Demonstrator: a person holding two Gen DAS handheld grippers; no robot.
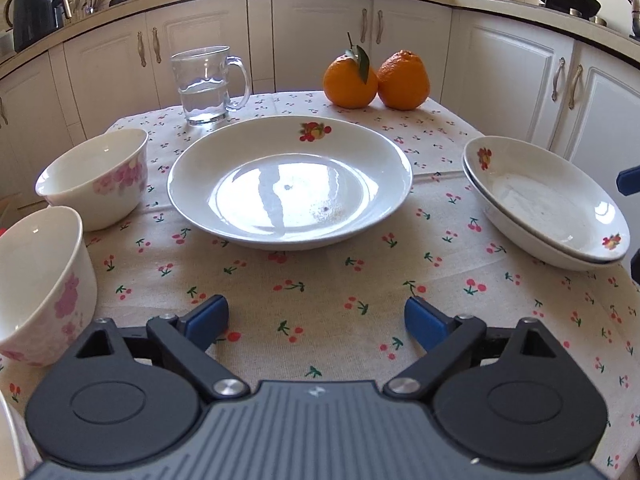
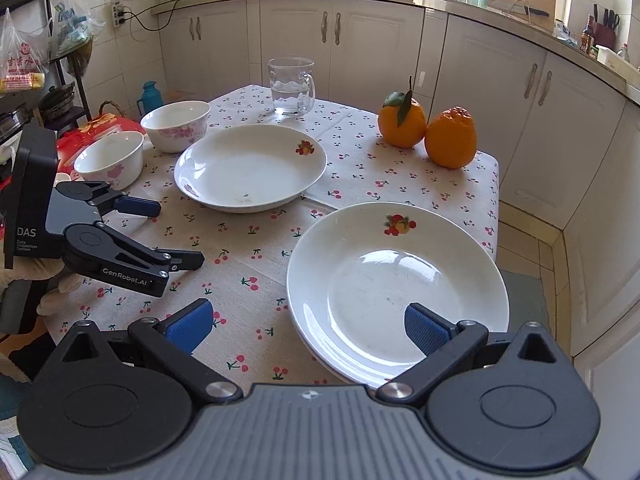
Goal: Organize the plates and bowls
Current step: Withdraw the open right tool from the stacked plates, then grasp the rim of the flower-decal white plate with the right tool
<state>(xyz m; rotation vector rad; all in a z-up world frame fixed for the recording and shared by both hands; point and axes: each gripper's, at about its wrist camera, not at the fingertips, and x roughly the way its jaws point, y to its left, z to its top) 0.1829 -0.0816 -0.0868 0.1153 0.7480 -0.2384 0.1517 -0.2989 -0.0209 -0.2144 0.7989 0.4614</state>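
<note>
A large white plate [image 1: 288,184] with a fruit print lies mid-table on the cherry cloth. Two similar plates sit stacked [image 1: 548,208] at the right. Two white bowls with pink flowers stand at the left, one farther [image 1: 96,176] and one nearer [image 1: 36,280]. My left gripper [image 1: 316,316] is open above bare cloth in front of the large plate, holding nothing. My right gripper [image 2: 308,322] is open over the near rim of the stacked plates [image 2: 380,280]; one finger hangs over the plate, the other over the cloth, and neither pad presses on it. In the right wrist view the left gripper [image 2: 176,234] sits near the bowls [image 2: 110,158].
A glass mug [image 1: 208,84] with water and two oranges [image 1: 376,80] stand at the table's far side. White cabinets [image 1: 320,36] run behind the table. A red bag [image 2: 100,128] and a shelf with bags are beyond the table's left edge.
</note>
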